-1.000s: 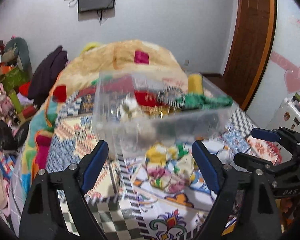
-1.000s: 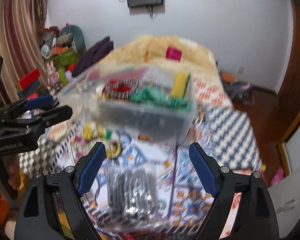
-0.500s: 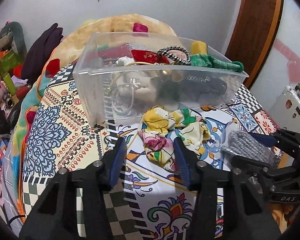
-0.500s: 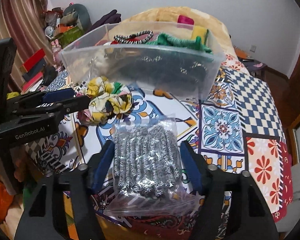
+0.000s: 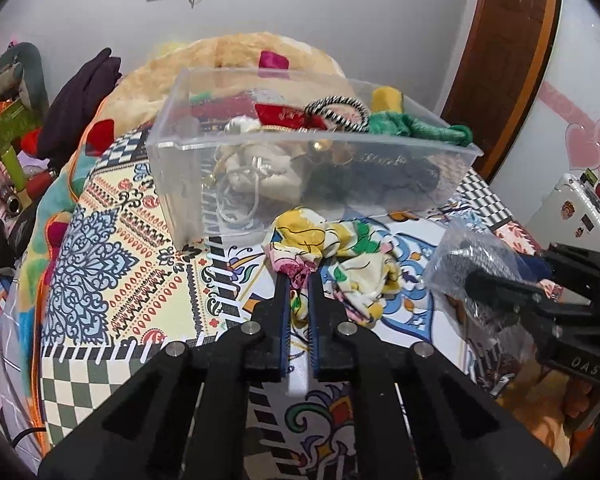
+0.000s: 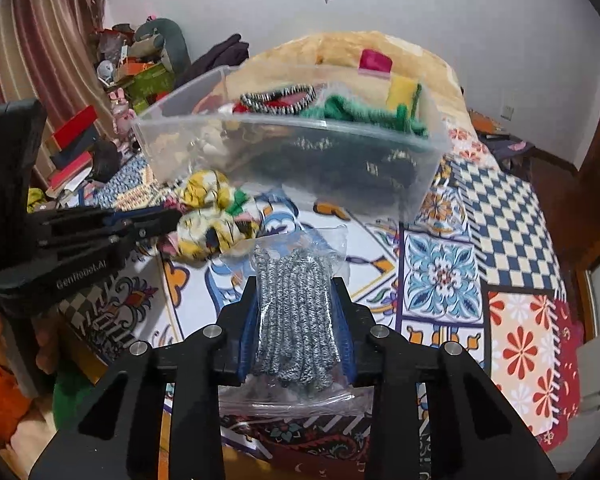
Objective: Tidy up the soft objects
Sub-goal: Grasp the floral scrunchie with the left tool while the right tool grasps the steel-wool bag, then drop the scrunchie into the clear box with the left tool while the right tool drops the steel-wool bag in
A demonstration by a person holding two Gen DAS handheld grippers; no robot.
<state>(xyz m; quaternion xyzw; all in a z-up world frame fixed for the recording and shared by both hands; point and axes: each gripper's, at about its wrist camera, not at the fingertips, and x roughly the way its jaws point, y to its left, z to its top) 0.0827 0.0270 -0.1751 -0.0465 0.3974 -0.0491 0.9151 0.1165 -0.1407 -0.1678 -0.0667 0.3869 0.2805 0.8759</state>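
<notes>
A clear plastic bin (image 5: 188, 184) full of soft items stands on the patterned bedspread; it also shows in the right wrist view (image 6: 420, 184). In front of it lies a yellow floral scrunchie (image 5: 340, 248), also seen in the right wrist view (image 6: 216, 220). My left gripper (image 5: 299, 280) is shut on the scrunchie's near edge. My right gripper (image 6: 296, 292) is shut on a clear bag of grey knitted cord (image 6: 296, 304), which shows in the left wrist view (image 5: 472, 252) to the right of the scrunchie.
The patterned bedspread (image 6: 440, 276) covers the bed. A beige blanket heap (image 5: 236, 60) lies behind the bin. Books, toys and dark clothes (image 6: 140, 76) crowd the left side. A brown door (image 5: 508, 48) is at the right, the bed's edge near me.
Both grippers came down toward the bed and closed: the left onto the floral scrunchie, the right onto the bag of grey cord. Earlier both were wide open and higher.
</notes>
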